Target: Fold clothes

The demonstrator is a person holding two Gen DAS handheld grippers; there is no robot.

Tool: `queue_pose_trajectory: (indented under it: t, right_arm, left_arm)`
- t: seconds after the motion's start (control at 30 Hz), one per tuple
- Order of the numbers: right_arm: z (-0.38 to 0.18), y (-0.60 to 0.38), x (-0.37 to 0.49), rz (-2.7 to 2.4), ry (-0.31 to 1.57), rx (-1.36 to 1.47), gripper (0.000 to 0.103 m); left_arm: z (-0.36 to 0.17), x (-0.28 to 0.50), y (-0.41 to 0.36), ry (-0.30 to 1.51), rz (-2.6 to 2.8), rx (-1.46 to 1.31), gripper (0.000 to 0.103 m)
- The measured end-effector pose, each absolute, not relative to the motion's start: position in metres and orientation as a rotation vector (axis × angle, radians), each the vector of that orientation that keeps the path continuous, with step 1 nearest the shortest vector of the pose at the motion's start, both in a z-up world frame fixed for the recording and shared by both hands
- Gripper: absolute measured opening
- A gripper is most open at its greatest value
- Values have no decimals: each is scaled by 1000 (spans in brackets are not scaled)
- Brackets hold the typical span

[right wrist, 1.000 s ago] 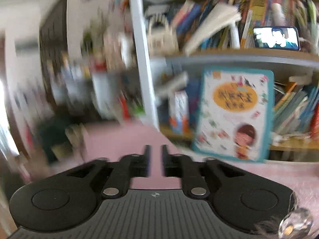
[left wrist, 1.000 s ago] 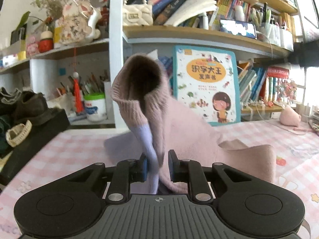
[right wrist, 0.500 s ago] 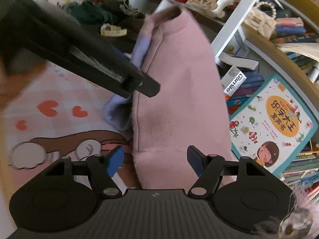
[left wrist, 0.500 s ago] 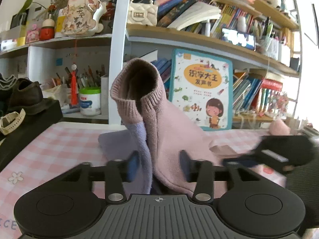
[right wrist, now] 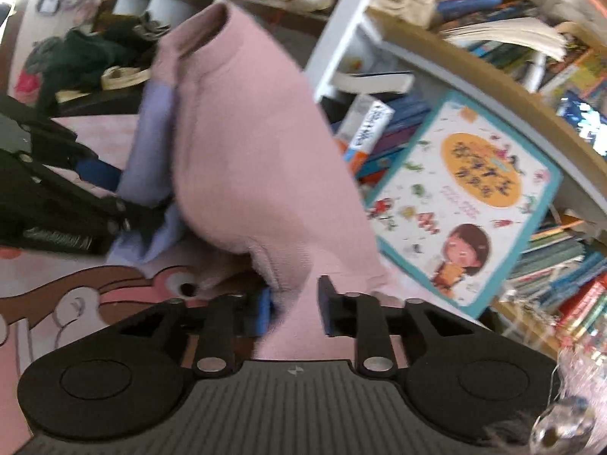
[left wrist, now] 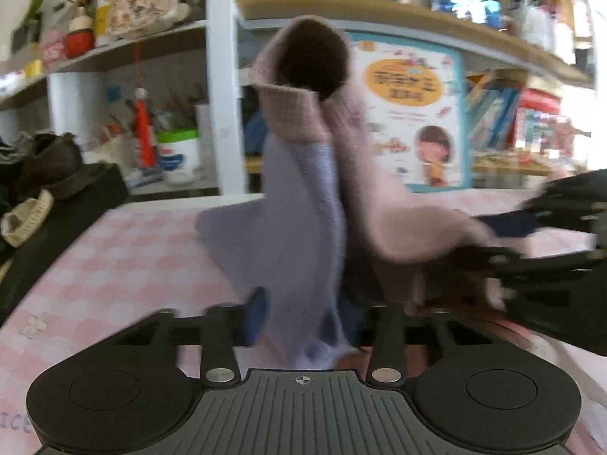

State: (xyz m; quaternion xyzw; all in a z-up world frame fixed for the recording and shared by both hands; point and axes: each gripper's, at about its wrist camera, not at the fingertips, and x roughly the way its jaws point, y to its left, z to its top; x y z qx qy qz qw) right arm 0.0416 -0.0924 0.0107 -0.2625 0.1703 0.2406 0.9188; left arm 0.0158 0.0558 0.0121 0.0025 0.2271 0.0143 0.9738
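Here, in the left wrist view, the soft pink-and-lilac sweater (left wrist: 303, 174) hangs up off the checked counter (left wrist: 125, 250); the left gripper (left wrist: 303, 313) has its jaws closing around the lilac hem. A tub (left wrist: 178, 159) far left holds pens. In the right wrist view, the right gripper (right wrist: 294, 309) has jaws closing on a pink fold; light, limp knit, best pinched at edges.

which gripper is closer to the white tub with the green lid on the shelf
Left. The white tub sits just up-left of the left gripper, past the sweater. The right gripper works the sweater's other side, further from it.
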Motion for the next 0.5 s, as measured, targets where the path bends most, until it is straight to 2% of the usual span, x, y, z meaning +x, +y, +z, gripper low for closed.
queue_pose_trajectory:
  t: [0.13, 0.27, 0.3, 0.33, 0.37, 0.43, 0.5]
  right_arm:
    - [13, -100, 40, 484, 353, -505, 40]
    - [6, -87, 34, 535, 358, -545, 40]
    - [4, -86, 36, 518, 359, -549, 37]
    - [2, -85, 39, 501, 360, -553, 19]
    - [-1, -83, 41, 484, 361, -558, 9]
    - [2, -90, 46, 437, 348, -521, 9]
    - [11, -103, 46, 396, 323, -476, 9]
  left_arm:
    - [18, 16, 75, 431, 62, -92, 20]
    - [17, 18, 80, 446, 71, -77, 21]
    - [16, 19, 80, 450, 75, -73, 21]
    - [15, 20, 80, 454, 79, -68, 21]
    - [13, 21, 80, 458, 83, -64, 20]
    - [9, 25, 83, 480, 89, -64, 19]
    - [4, 28, 88, 503, 104, -71, 10]
